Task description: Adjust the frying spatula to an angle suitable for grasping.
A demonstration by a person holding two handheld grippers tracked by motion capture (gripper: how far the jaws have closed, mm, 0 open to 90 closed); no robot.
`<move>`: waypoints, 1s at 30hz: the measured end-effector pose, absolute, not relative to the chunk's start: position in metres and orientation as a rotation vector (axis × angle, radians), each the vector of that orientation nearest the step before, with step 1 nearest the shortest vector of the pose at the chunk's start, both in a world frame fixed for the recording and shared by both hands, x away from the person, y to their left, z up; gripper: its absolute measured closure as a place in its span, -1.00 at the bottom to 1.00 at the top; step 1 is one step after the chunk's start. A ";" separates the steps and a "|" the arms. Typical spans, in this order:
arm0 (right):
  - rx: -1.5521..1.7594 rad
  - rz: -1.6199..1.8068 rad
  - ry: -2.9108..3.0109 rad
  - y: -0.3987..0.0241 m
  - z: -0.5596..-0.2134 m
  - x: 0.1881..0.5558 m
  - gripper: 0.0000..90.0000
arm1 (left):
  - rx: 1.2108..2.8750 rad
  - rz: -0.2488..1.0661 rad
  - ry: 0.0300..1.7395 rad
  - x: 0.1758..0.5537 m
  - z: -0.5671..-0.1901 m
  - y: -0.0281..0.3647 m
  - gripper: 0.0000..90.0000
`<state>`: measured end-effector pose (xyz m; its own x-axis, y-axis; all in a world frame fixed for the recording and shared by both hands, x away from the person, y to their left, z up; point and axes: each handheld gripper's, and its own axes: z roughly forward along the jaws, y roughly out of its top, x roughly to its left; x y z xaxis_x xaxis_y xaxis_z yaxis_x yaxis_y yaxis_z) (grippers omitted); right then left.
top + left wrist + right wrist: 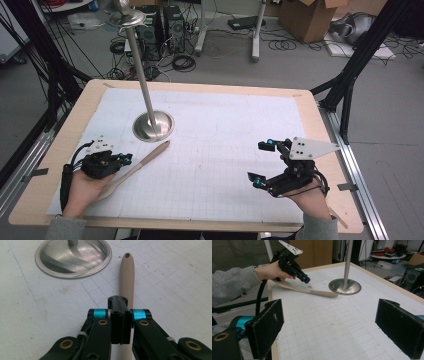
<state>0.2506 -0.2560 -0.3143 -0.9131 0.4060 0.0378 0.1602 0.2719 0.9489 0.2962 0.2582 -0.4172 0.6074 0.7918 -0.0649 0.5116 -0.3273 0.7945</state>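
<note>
White gridded paper (215,150) covers the wooden table (320,125). On it a beige spatula (142,162) is laid, its handle end near the round base of a steel stand (154,125). Just above the spatula, the left gripper (125,159) is seen clenched with nothing between its jaws. The right gripper (260,162) is held wide open, well apart from the spatula.
</note>
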 end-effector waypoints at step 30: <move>0.527 1.692 2.338 -0.255 -0.315 0.251 -0.84 | 2.011 0.365 0.986 0.294 -0.431 0.265 0.99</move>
